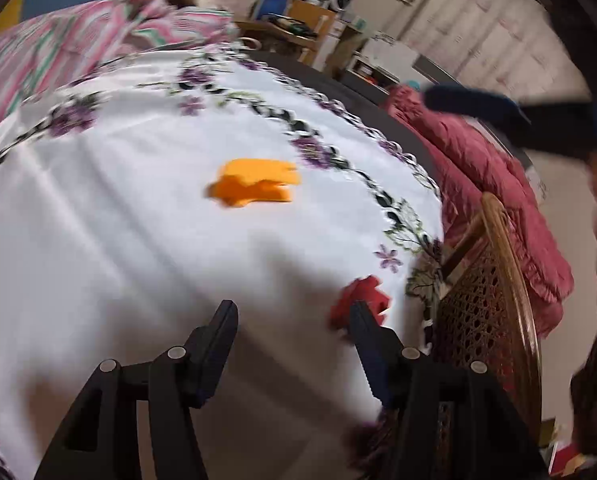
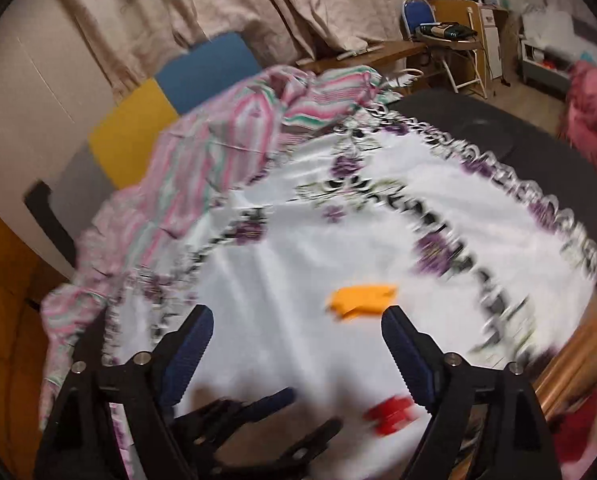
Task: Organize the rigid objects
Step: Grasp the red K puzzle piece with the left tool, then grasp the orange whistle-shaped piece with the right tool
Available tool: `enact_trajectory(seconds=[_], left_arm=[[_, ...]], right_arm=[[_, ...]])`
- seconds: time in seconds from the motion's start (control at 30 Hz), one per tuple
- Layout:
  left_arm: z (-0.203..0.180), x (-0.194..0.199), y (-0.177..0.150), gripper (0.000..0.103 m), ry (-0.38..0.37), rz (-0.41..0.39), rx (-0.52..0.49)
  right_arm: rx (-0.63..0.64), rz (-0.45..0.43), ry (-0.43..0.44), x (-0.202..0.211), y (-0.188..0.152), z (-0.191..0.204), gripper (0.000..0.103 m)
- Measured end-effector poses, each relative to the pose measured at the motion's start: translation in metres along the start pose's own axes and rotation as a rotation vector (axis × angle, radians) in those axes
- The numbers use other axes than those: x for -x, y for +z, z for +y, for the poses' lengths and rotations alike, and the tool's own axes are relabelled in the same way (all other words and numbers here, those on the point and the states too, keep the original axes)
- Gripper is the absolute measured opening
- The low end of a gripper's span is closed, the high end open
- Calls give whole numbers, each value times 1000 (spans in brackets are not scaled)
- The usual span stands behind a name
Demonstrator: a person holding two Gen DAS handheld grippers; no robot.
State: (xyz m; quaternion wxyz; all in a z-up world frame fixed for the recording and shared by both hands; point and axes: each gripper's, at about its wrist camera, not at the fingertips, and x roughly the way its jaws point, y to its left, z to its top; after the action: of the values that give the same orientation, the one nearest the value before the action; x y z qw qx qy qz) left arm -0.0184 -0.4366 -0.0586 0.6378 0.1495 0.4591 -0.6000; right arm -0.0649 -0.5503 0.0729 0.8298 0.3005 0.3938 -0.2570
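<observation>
Legible text, labels, brands, numbers, signs: none. Both wrist views are showing heavy motion blur, and no lettering is resolving on any surface. The shelf clutter at the back of the room is appearing too small and smeared for any label to be read.
</observation>
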Motion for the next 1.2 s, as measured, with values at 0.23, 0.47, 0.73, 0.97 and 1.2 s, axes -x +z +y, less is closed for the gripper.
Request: enact_trajectory(seconds=[0.23, 0.47, 0.73, 0.97, 1.2], left_arm=[[-34, -21, 12, 59, -11, 46, -130], [-49, -34, 8, 57, -20, 86, -195], [-35, -23, -4, 33, 97, 29, -186], [16, 13, -18, 33, 252, -56, -46], [63, 51, -40, 33, 358, -162, 155]], right_arm=[[-24, 8, -74, -7, 23, -47, 87], [-54, 32, -109, -16, 22, -69, 87], [25, 157, -75, -58, 16, -54, 87], [37, 261, -52, -97, 7, -38, 86], [-56, 339, -53, -128, 5, -41, 86]])
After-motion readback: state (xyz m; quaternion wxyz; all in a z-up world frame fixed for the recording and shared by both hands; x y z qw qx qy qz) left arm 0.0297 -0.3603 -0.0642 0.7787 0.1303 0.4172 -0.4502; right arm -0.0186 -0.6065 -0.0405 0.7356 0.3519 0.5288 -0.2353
